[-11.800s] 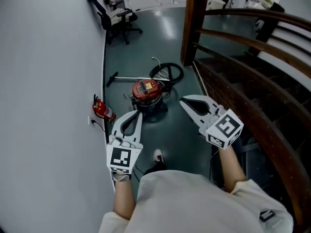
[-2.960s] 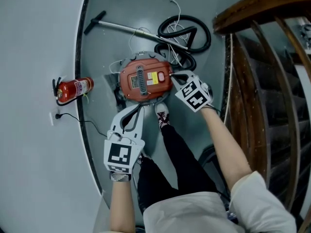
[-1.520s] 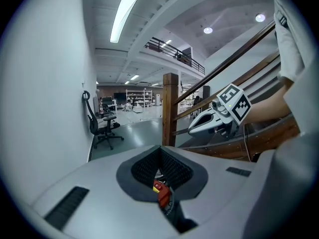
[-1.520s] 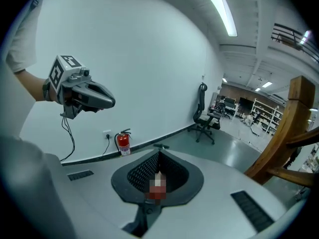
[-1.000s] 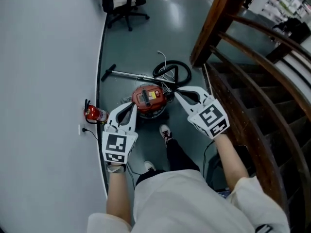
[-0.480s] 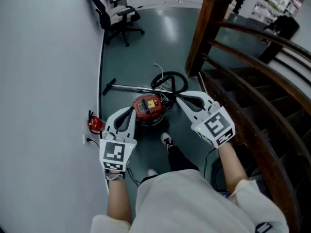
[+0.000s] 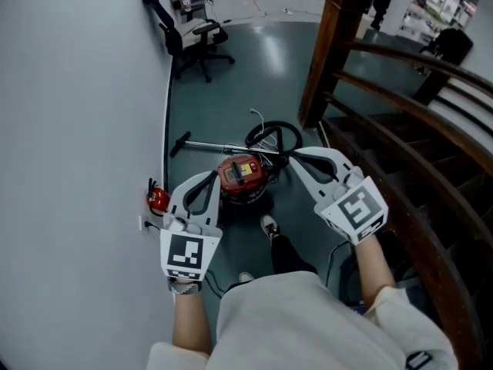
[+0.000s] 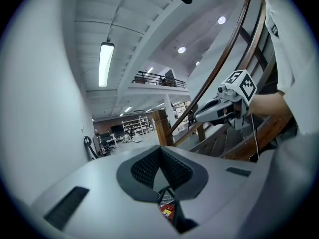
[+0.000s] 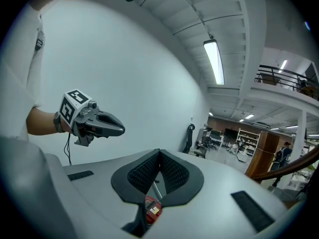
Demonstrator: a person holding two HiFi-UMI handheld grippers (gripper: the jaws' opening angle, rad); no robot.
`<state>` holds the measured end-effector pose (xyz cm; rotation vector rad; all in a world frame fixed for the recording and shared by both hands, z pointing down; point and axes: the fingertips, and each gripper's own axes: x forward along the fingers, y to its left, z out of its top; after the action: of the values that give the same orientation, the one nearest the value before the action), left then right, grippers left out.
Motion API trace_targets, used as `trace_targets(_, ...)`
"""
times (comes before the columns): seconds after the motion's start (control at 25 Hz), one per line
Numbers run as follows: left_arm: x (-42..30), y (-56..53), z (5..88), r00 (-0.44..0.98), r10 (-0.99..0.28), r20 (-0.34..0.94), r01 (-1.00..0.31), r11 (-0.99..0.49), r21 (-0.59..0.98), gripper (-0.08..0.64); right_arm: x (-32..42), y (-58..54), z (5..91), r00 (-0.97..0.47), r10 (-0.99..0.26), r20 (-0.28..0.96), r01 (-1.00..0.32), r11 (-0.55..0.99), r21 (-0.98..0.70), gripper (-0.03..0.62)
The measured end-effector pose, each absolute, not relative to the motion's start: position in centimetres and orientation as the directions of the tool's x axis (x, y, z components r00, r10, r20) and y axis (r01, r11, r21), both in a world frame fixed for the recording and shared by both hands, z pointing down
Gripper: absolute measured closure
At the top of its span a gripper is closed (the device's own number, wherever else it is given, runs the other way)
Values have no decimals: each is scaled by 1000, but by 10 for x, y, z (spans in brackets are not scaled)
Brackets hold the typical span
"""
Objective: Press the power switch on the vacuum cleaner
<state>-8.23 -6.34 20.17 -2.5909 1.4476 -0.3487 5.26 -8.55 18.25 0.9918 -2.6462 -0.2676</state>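
The red canister vacuum cleaner point(image 7: 243, 177) stands on the dark floor far below me, its black hose point(image 7: 273, 137) coiled behind it. Both grippers are held up at about waist height, well above it. My left gripper point(image 7: 213, 177) is shut and empty, to the left of the vacuum in the head view. My right gripper point(image 7: 295, 155) is shut and empty, to its right. In the left gripper view the jaws point(image 8: 159, 148) meet, and the vacuum point(image 8: 167, 210) shows through the gap below them. In the right gripper view the vacuum point(image 9: 152, 208) shows the same way under the shut gripper point(image 9: 159, 152).
A curved white wall runs along the left, with a red fire extinguisher point(image 7: 158, 200) and a wall socket point(image 7: 145, 223) at its foot. The vacuum's metal wand point(image 7: 212, 145) lies on the floor. A wooden stair railing point(image 7: 400, 129) rises on the right. An office chair point(image 7: 202, 43) stands further back.
Three seconds ago the right gripper was down at the vacuum's top. Now I stand upright with both grippers lifted away from it. Over the last second they have hardly moved.
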Motion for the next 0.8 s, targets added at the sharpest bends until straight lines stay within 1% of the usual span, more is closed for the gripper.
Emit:
trace_targets(0.48,-88,-48,185,521,-849,92,-813,-526,-249,561,46,-69,174,-712,-672,203,-600,733,320,565)
trace_targets(0.8,-91,-49,187,526,-844,102,-808,-534,-249,561,43,-68,174,-707,-677,205,-604,729,322,565)
